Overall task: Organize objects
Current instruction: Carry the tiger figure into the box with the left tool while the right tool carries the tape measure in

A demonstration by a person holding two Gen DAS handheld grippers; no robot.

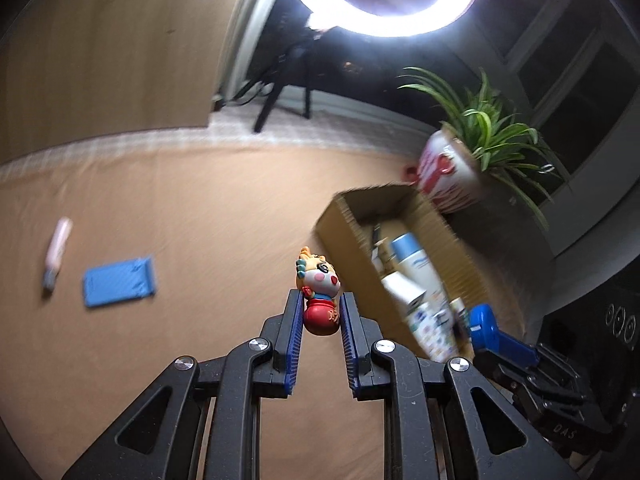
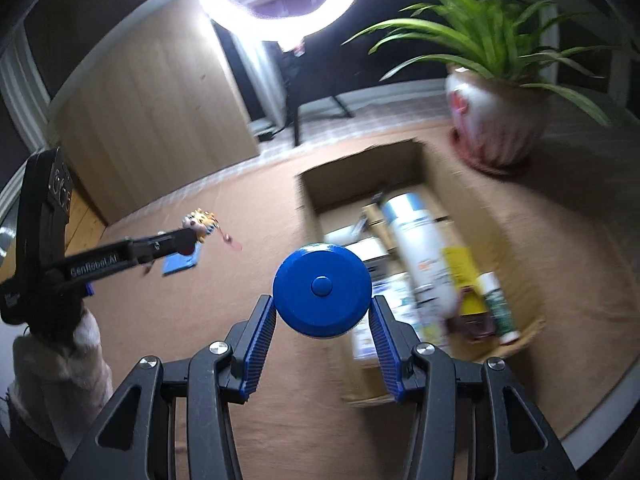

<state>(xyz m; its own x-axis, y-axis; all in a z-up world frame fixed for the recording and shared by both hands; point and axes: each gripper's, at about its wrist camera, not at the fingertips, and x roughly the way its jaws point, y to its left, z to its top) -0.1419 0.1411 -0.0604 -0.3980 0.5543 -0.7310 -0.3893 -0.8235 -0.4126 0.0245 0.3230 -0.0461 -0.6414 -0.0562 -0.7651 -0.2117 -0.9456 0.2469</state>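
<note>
Blue disc (image 2: 321,294) — right gripper (image 2: 323,322) clamped

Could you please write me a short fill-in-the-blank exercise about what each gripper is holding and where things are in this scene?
1. The left gripper is clamped on a small cartoon ____.
2. The right gripper holds a round ____ disc-shaped object.
3. The tall white bottle lies inside the ____ box.
4. The potted plant stands ____ the box, on the tablecloth.

Missing words: figurine; blue; cardboard; outside
</note>
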